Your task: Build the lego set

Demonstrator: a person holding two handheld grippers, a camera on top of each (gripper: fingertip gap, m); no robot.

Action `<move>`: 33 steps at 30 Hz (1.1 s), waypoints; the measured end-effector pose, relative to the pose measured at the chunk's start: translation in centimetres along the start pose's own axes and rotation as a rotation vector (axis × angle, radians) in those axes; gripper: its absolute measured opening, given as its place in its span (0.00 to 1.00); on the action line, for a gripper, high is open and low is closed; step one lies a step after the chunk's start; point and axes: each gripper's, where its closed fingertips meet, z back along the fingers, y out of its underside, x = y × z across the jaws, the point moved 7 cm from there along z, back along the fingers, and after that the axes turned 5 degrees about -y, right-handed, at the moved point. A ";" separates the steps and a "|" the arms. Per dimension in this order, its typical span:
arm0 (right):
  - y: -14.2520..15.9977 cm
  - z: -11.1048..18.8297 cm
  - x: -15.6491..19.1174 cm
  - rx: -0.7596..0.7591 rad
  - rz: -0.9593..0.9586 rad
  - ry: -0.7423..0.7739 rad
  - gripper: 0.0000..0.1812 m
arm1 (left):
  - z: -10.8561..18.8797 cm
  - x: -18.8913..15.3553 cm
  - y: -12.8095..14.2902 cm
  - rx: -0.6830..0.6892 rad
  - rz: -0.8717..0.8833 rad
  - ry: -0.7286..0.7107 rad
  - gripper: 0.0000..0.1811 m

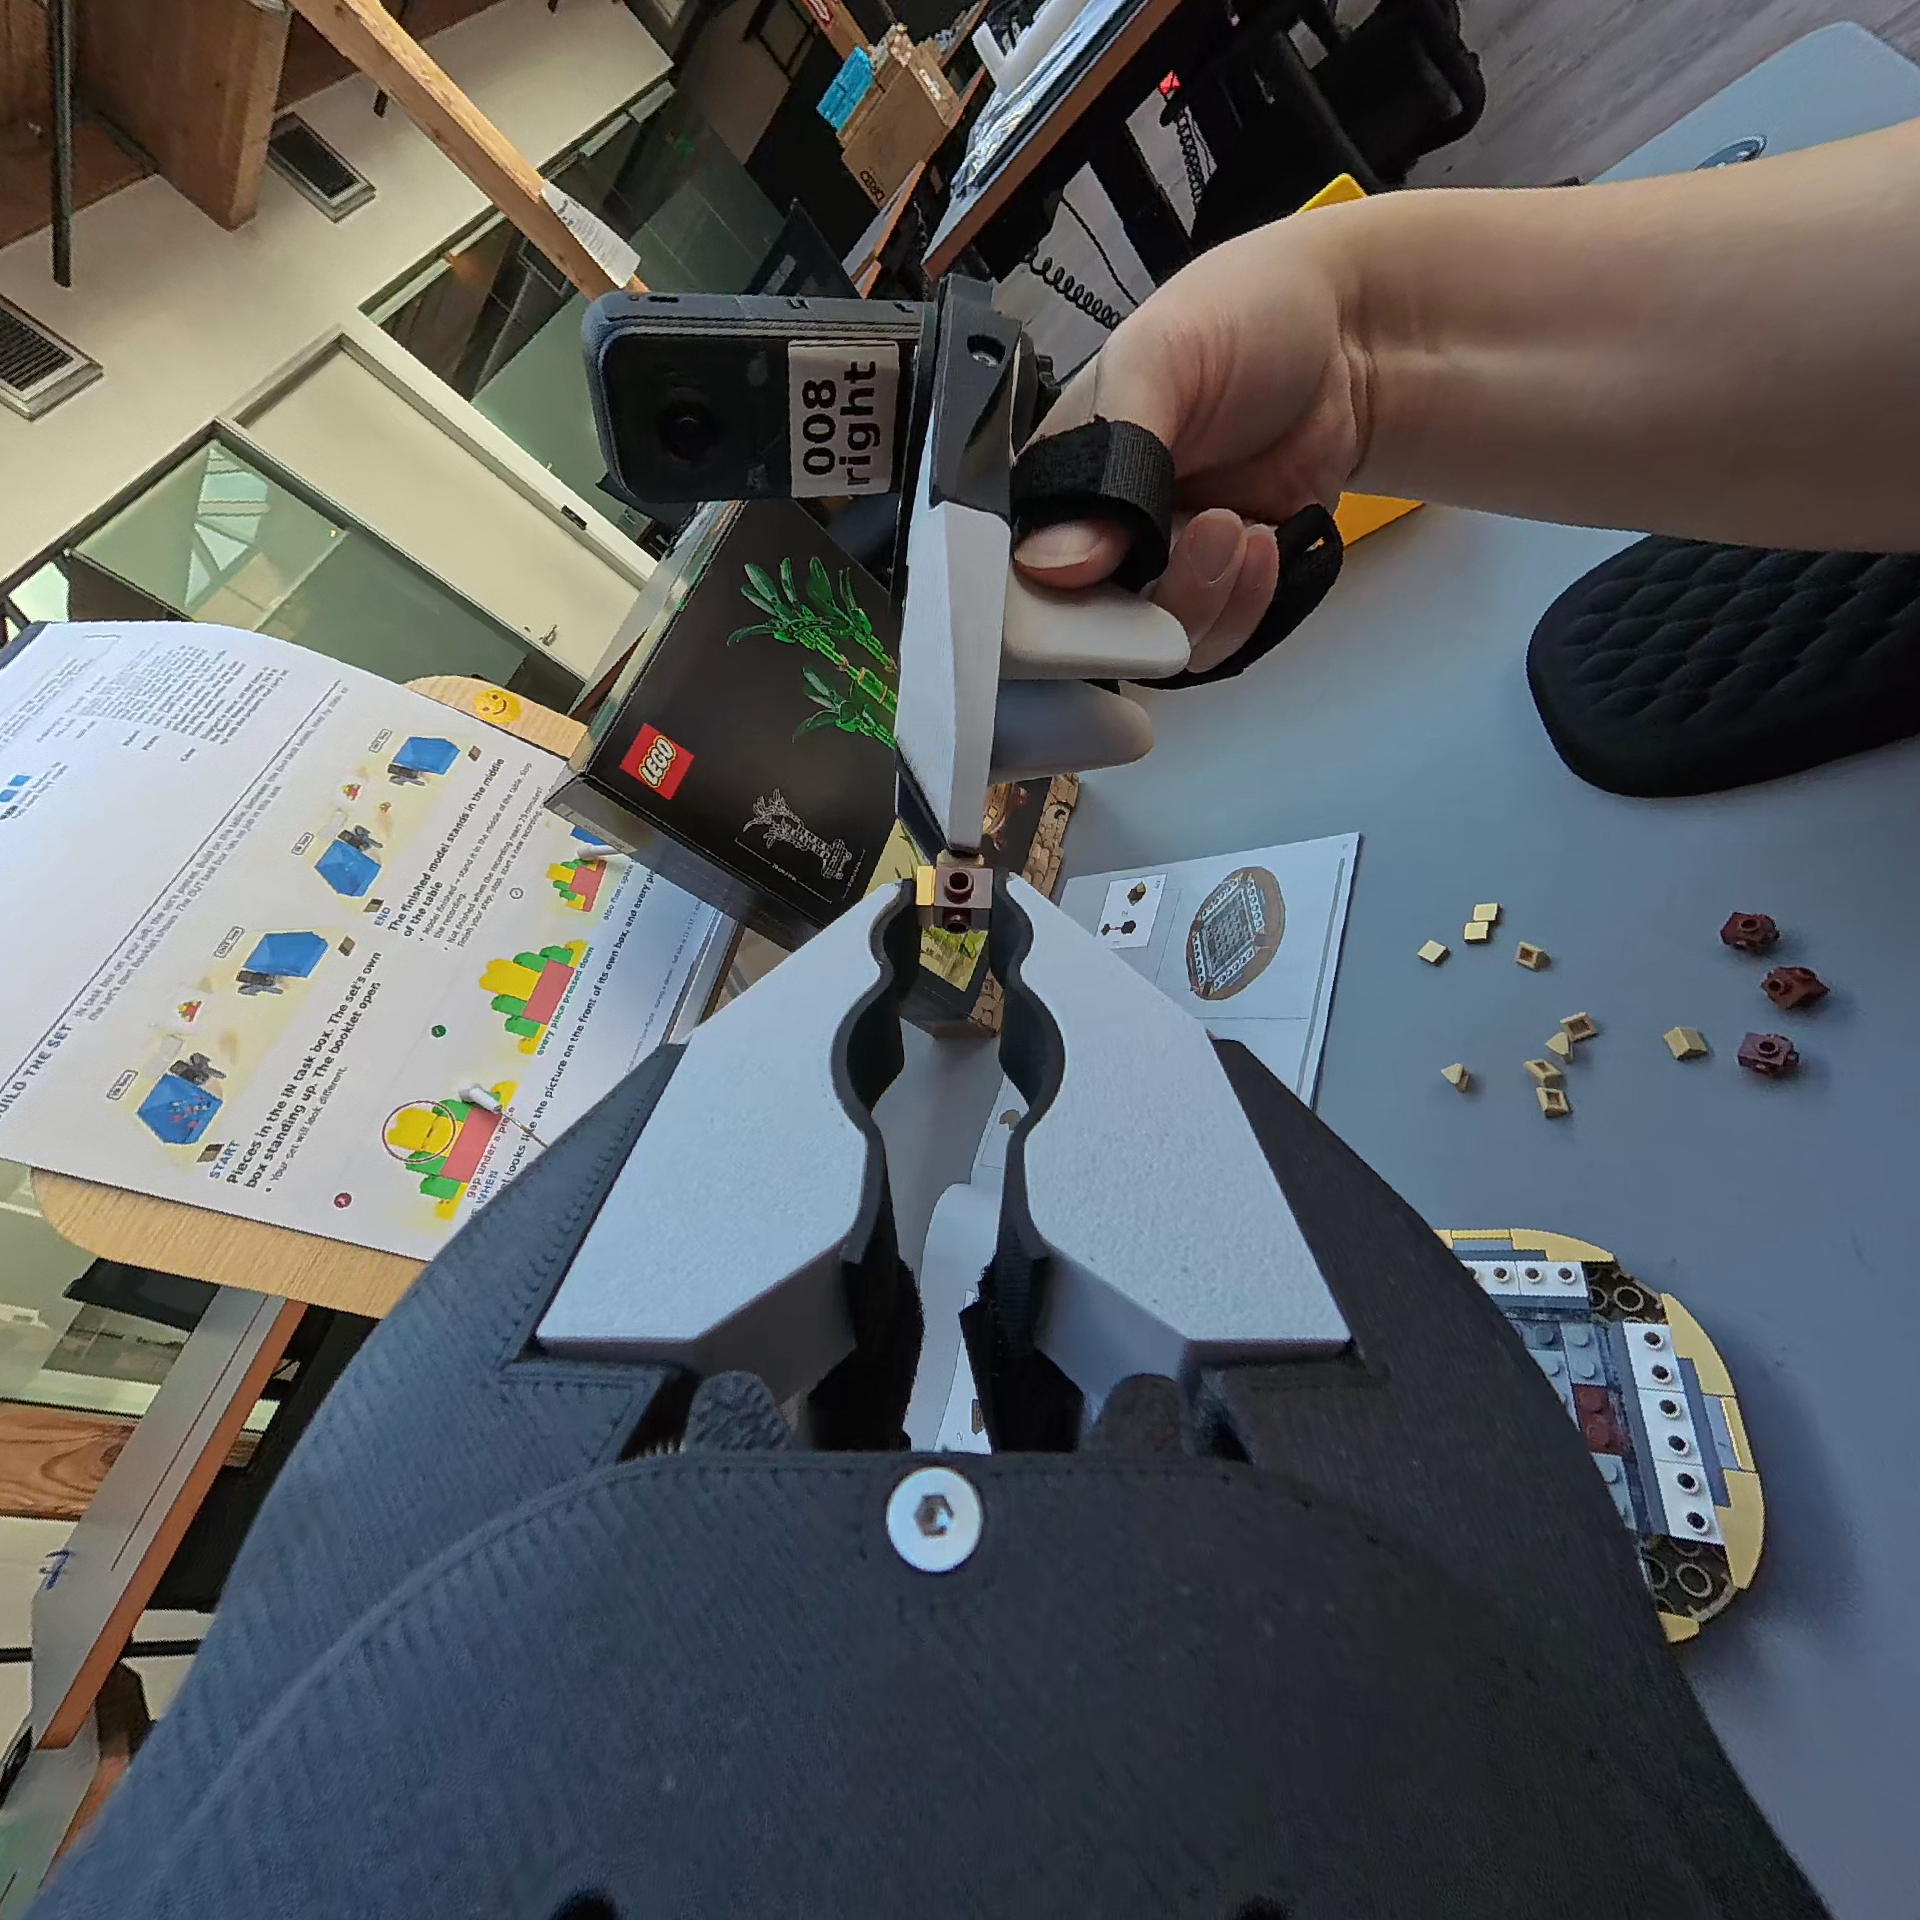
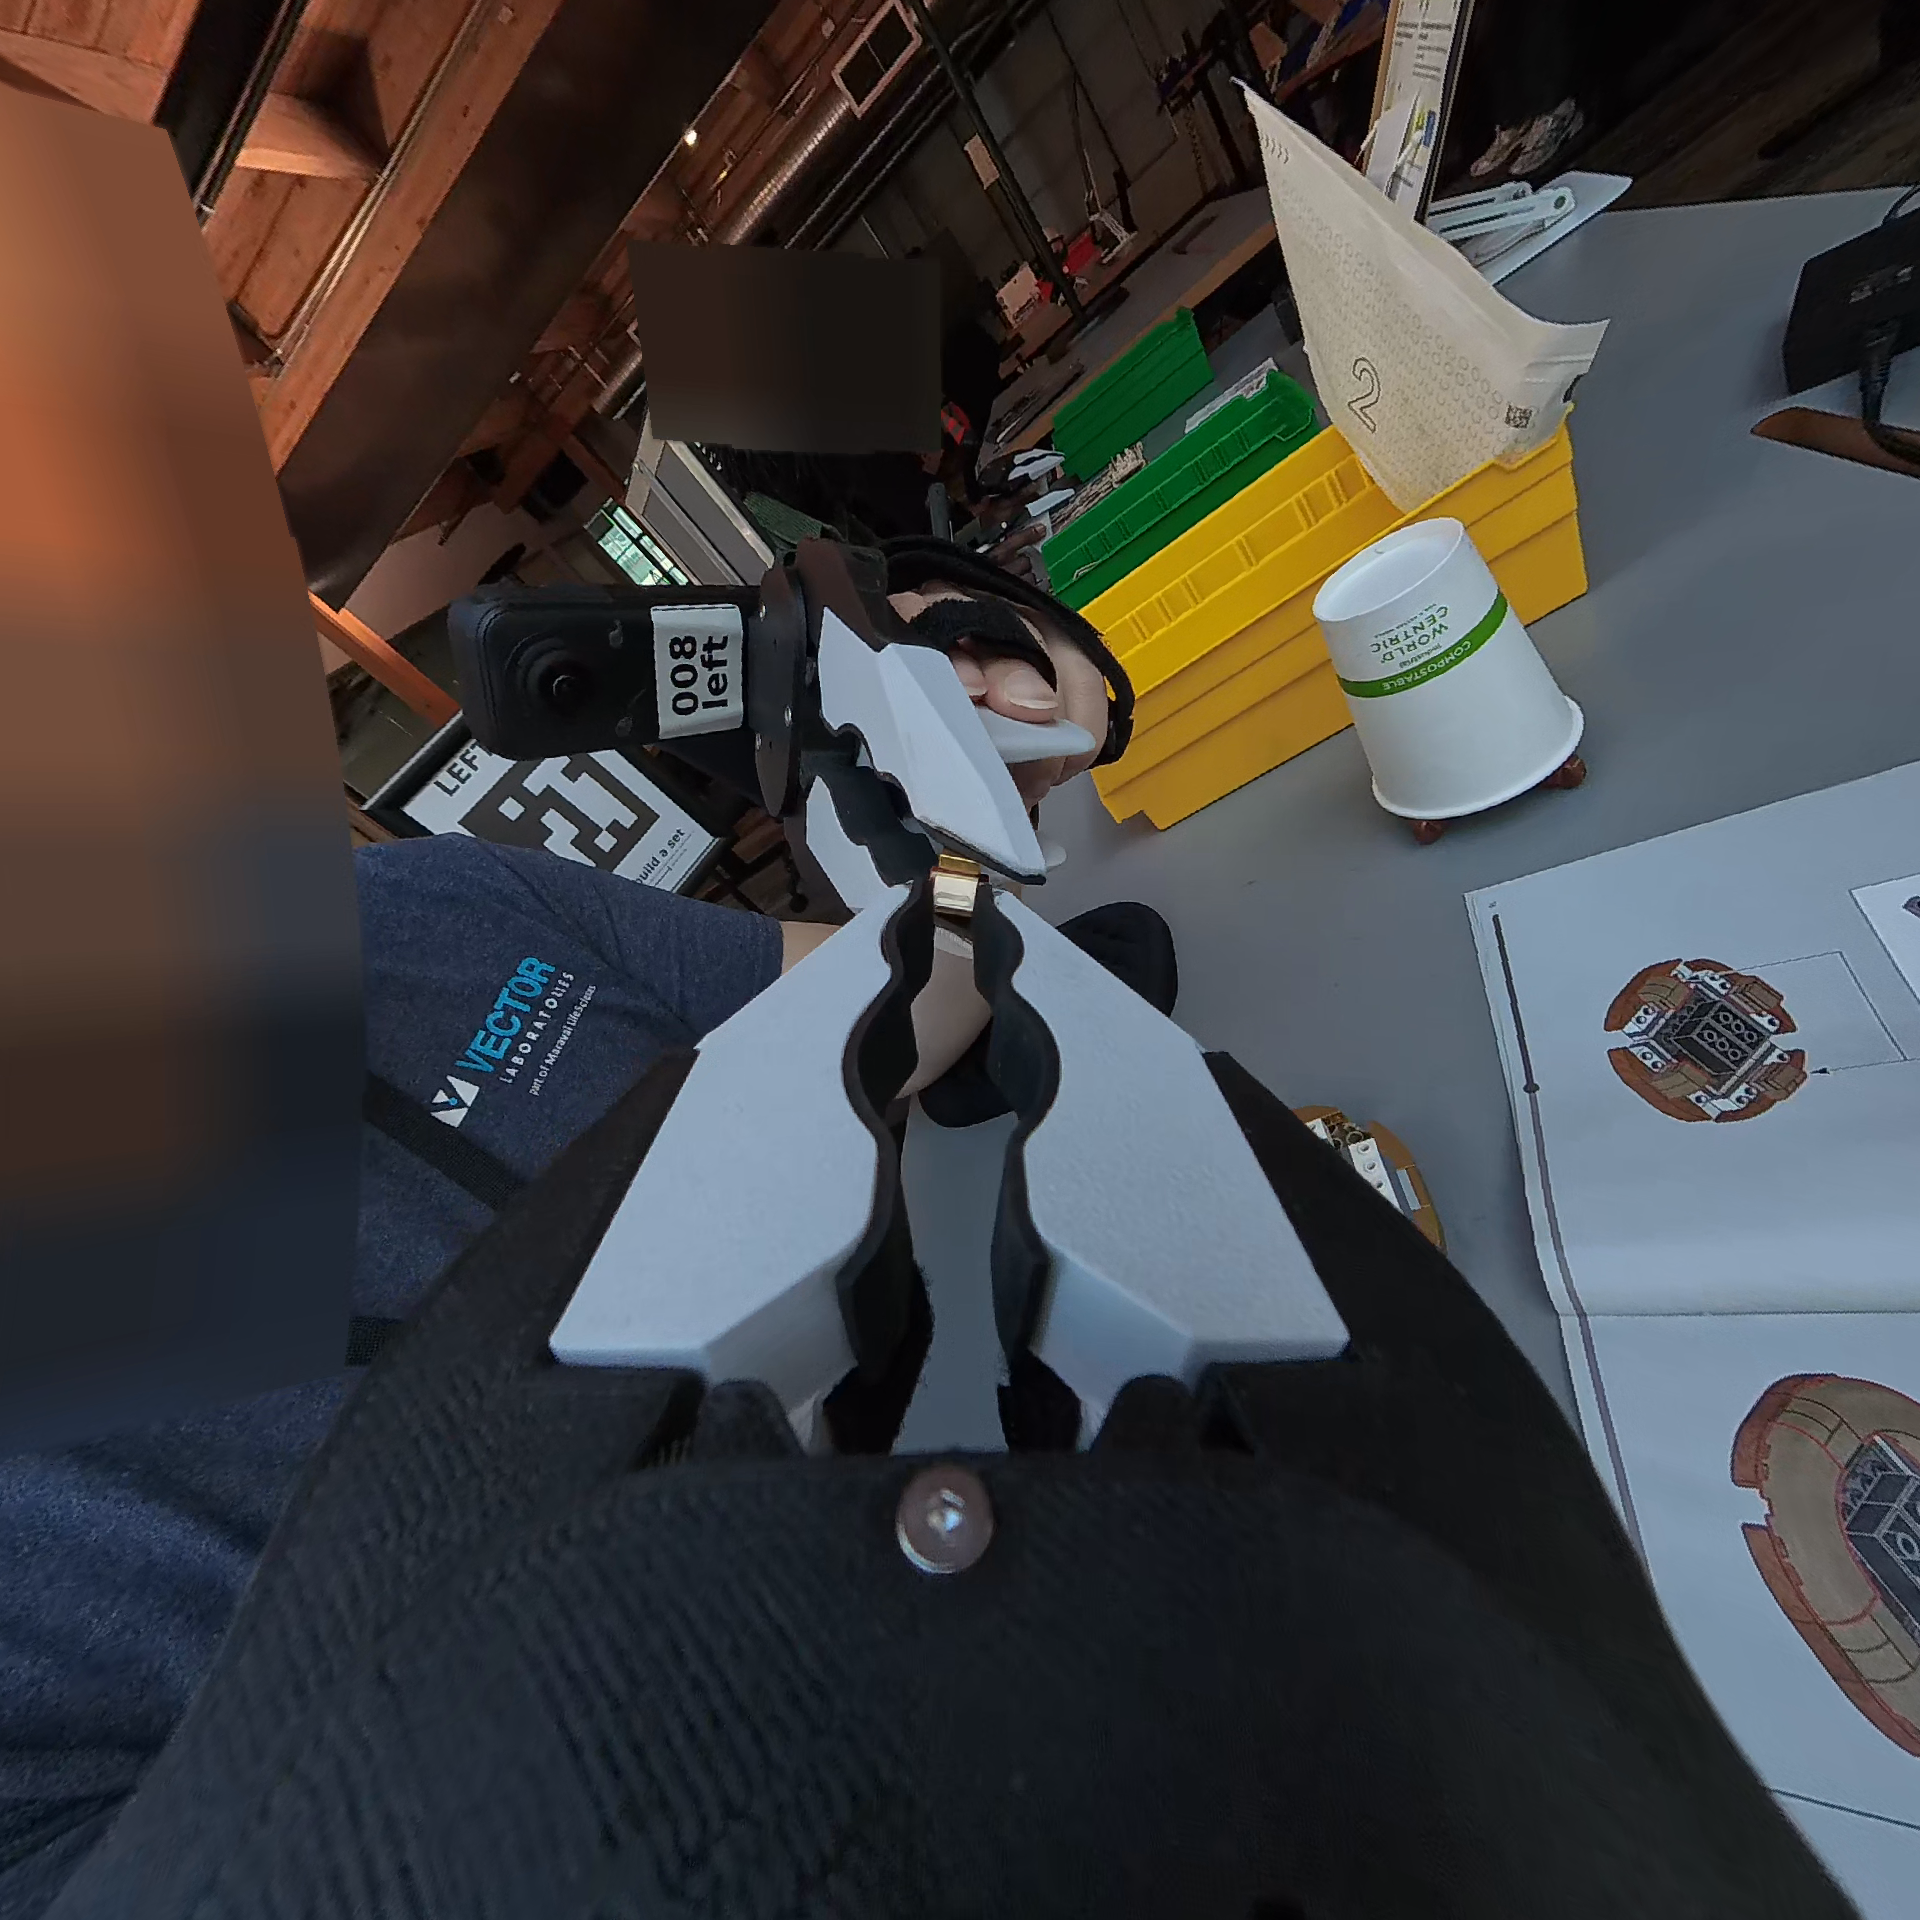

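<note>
Two grippers meet in mid-air above the grey table (image 1: 1455, 727). The left gripper (image 1: 954, 902) has its jaws closed to a narrow gap on a small reddish-brown brick (image 1: 958, 896) with a tan tile (image 1: 925, 889) on one side. The right gripper (image 1: 961, 844) comes down onto the same small assembly from above with its tips pinched together; in the right wrist view its own jaws, right gripper (image 2: 956, 896), are nearly closed on the tan piece (image 2: 956, 894), and whether they share the brick cannot be told. The step appears to be the joining of tile to brick.

Beyond the jaws lie the unused parts: three more reddish-brown bricks (image 1: 1771, 987) and a scatter of tan tiles (image 1: 1538, 1039), near the open instruction booklet (image 1: 1226, 935). The round base (image 1: 1621, 1423), partly built, sits apart at the table's near edge. Judged from these, the build is at an early stage, with several like sub-assemblies left.
</note>
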 end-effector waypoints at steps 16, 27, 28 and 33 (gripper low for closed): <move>-0.9 1.9 -1.0 -0.105 0.009 0.050 0.09 | 0.2 0.4 0.5 -0.013 0.017 -0.004 0.06; 0.5 0.1 -1.4 0.022 -0.041 0.021 0.04 | -0.6 -0.4 1.3 0.031 -0.012 0.028 0.06; 0.5 0.1 -1.5 0.027 -0.044 0.022 0.04 | -0.6 -0.5 1.3 0.033 -0.008 0.035 0.06; 0.9 0.5 -1.7 0.053 -0.053 0.018 0.04 | -1.0 -0.7 1.6 0.027 0.075 0.078 0.09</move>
